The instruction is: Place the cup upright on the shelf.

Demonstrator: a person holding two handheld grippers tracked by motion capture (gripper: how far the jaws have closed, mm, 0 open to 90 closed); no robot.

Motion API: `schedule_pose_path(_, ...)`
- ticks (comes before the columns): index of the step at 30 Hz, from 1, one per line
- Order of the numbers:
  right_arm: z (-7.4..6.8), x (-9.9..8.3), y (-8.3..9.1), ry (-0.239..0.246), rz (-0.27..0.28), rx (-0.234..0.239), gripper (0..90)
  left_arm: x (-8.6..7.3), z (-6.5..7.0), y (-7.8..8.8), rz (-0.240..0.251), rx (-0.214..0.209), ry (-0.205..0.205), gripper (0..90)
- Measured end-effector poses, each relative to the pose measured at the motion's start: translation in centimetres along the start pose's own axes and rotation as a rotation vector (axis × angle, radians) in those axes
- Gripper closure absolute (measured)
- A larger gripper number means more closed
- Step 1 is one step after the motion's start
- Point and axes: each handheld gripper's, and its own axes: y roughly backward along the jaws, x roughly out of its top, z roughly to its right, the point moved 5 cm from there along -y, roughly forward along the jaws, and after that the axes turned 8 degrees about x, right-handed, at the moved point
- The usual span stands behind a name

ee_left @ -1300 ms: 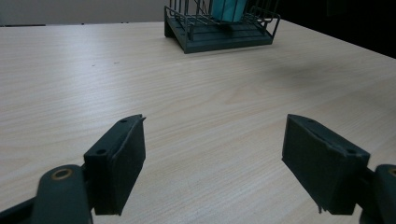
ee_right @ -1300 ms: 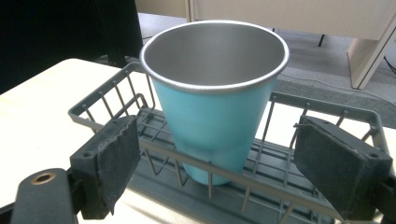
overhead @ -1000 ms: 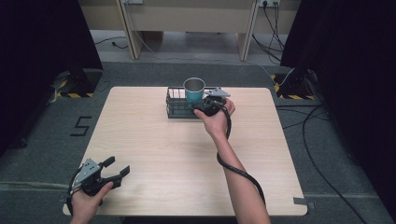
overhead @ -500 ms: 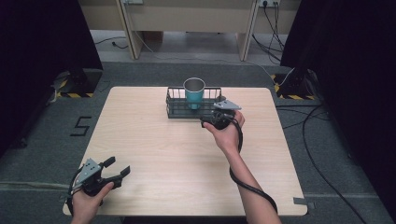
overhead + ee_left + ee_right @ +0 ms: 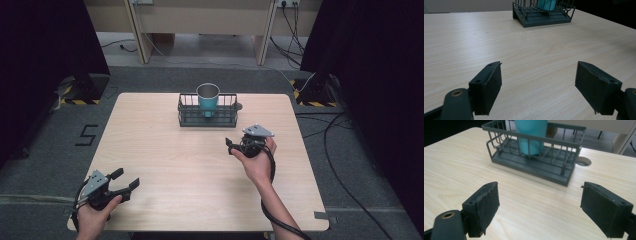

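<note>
A teal cup [image 5: 208, 99] stands upright inside a dark wire basket [image 5: 186, 116] at the far middle of the wooden table [image 5: 165, 150]. In the right gripper view the cup [image 5: 531, 135] and the basket [image 5: 564, 173] lie just ahead of the jaws. My right gripper [image 5: 234, 145] is open and empty, a short way in front of the basket toward the right. At the near left corner my left gripper [image 5: 125, 181] is held open, nothing between its fingers. The left gripper view has the basket [image 5: 541, 21] far off across the bare tabletop.
A round cable hole [image 5: 583, 161] is cut in the table just right of the basket. Cables run over the floor at the right [image 5: 345, 150]. Dark curtains stand on both sides, and wooden furniture legs [image 5: 142, 35] are behind the table.
My right gripper has drawn back from the basket toward the near right, leaving the cup in it. The left gripper has stayed put.
</note>
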Motion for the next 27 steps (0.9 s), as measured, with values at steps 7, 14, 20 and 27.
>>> schedule_pose_path(7,0.2,-2.4,2.3,-0.007,-0.007,-0.005,16.1,0.0,0.0,0.1,0.002,-0.001,-0.003,21.1)
schedule_pose_path(14,0.5,-4.5,4.7,-0.013,0.006,-0.016,16.1,0.0,0.0,0.1,0.001,0.003,-0.002,21.0)
schedule_pose_path(20,0.6,-6.0,5.9,-0.018,0.006,-0.024,16.5,0.0,0.1,0.1,0.002,0.005,-0.003,21.0)
schedule_pose_path(27,0.8,-8.2,7.8,-0.038,0.016,-0.044,17.0,0.0,0.1,0.1,0.000,0.008,-0.009,21.1)
